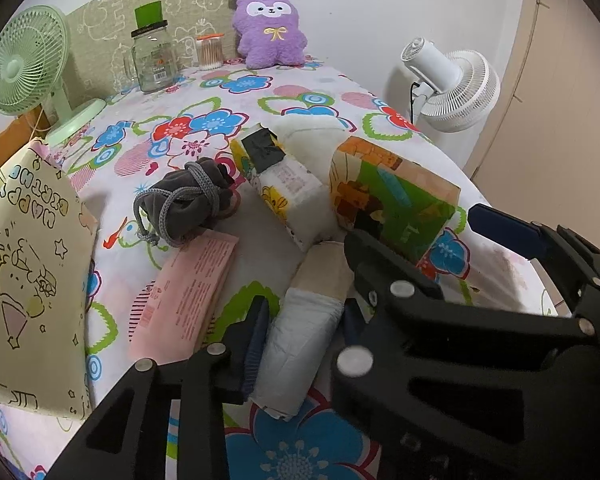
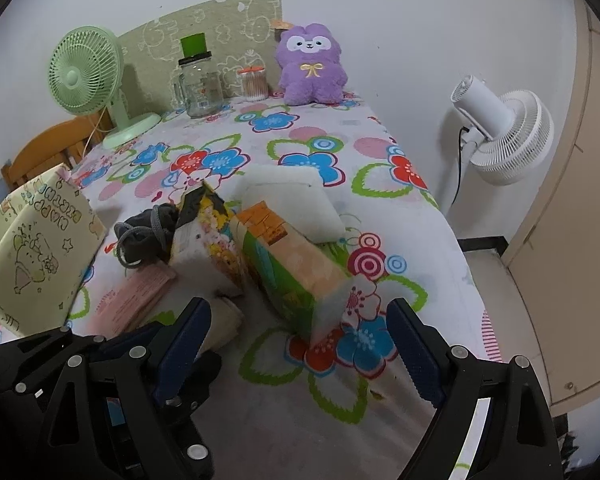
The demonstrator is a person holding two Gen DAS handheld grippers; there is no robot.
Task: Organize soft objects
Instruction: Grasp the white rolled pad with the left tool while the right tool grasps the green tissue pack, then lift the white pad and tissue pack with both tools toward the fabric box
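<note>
Two grippers are working over the flowered tablecloth (image 2: 420, 216). The left gripper (image 1: 300, 340) is squeezing narrowly on a pale rolled cloth bundle (image 1: 300, 344), its pads pressing both sides of the roll near its lower end. The right gripper (image 2: 300, 344) is hovering with jaws wide and nothing between them, just short of the green-and-orange tissue pack (image 2: 296, 276). The roll is lying against the yellow tissue pack (image 1: 288, 196), and a pink packet (image 1: 188, 296) is lying just beside it. Gripped so near one end, the soft roll is likely sagging or unrolling on lifting, possibly dragging its neighbours. The right fingers are also risking a nudge on the tissue pack.
</note>
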